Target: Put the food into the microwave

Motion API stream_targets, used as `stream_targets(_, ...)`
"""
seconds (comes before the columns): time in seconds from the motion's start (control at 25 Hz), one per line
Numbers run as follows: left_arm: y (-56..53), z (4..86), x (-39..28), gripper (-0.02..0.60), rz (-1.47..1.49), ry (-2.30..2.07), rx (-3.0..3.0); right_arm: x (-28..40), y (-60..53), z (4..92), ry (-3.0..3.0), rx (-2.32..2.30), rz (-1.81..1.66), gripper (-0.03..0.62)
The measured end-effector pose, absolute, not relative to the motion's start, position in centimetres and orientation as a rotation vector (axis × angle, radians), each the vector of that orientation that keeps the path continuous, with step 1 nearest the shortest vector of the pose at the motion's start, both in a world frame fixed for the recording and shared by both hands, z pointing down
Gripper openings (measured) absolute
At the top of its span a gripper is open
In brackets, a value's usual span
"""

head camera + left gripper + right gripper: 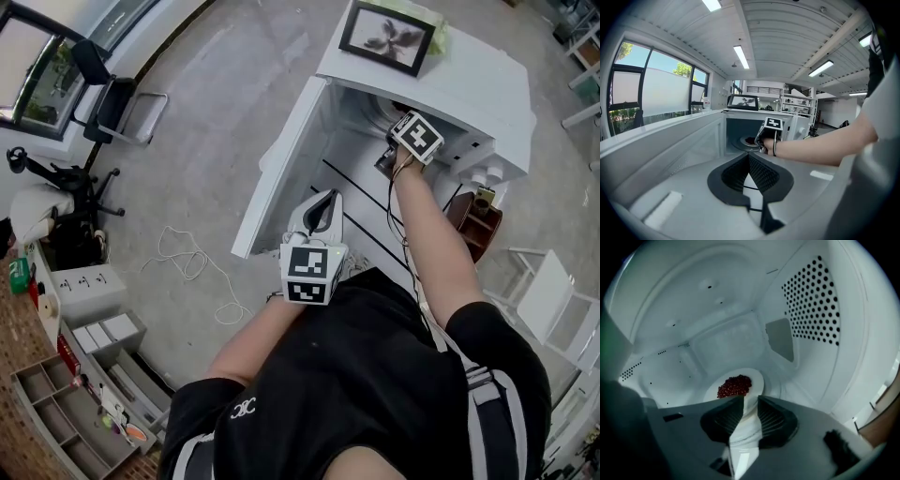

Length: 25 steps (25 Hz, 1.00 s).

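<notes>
A white microwave (469, 89) stands with its door (281, 169) swung open. Inside, a white plate (755, 380) with a heap of red food (734, 386) lies low on the oven floor. My right gripper (750, 401) reaches into the cavity, its jaws closed on the plate's near rim; from the head view only its marker cube (417, 136) shows. The left gripper view also catches the plate (749, 140) beyond the right hand. My left gripper (322, 202) hovers over the open door, shut and holding nothing (748, 157).
A framed picture (387, 36) sits on top of the microwave. A brown wooden object (472, 223) and a white chair (548, 295) stand to the right. A loose cable (192, 262) lies on the floor at left, beyond it an office chair (117, 98) and shelving (84, 394).
</notes>
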State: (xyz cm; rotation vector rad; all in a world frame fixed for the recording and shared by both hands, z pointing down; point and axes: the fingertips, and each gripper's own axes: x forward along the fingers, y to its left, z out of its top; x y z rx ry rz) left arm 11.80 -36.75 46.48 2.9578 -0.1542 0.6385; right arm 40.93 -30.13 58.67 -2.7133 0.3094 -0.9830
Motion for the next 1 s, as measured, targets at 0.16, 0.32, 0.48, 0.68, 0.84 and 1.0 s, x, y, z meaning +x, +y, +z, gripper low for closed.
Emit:
stream_targets(0.16, -37.1, 46.1, 11.7, 0.009, 0.623, -0.172, 2.954, 40.5, -29.6, 57.5, 0.354, -2.748, -0.890, 0.083)
stream_targets(0.32, -37.1, 46.2, 11.6, 0.009, 0.614, -0.171, 2.949, 39.0, -29.5, 56.2, 0.523, -2.868, -0.788, 0.023)
stream_targets(0.48, -37.0, 46.4, 11.5, 0.008, 0.604, -0.169, 2.928, 36.5, -30.0, 54.7, 0.767, -2.899, -0.698, 0.009)
stream_targets(0.68, -36.5, 46.3, 11.3, 0.008, 0.587, -0.162, 2.904, 31.1, -30.8, 49.6, 1.110, -2.842, -0.509, 0.008)
stream_targets(0.84, -35.7, 45.9, 11.2, 0.009, 0.567, -0.144, 2.910, 26.4, -30.7, 47.2, 1.343, -2.749, -0.447, 0.008)
stream_targets(1.0, -34.7, 45.8, 11.1, 0.009, 0.556, -0.115, 2.917, 22.5, -29.2, 45.0, 1.460, -2.838, -0.291, 0.008)
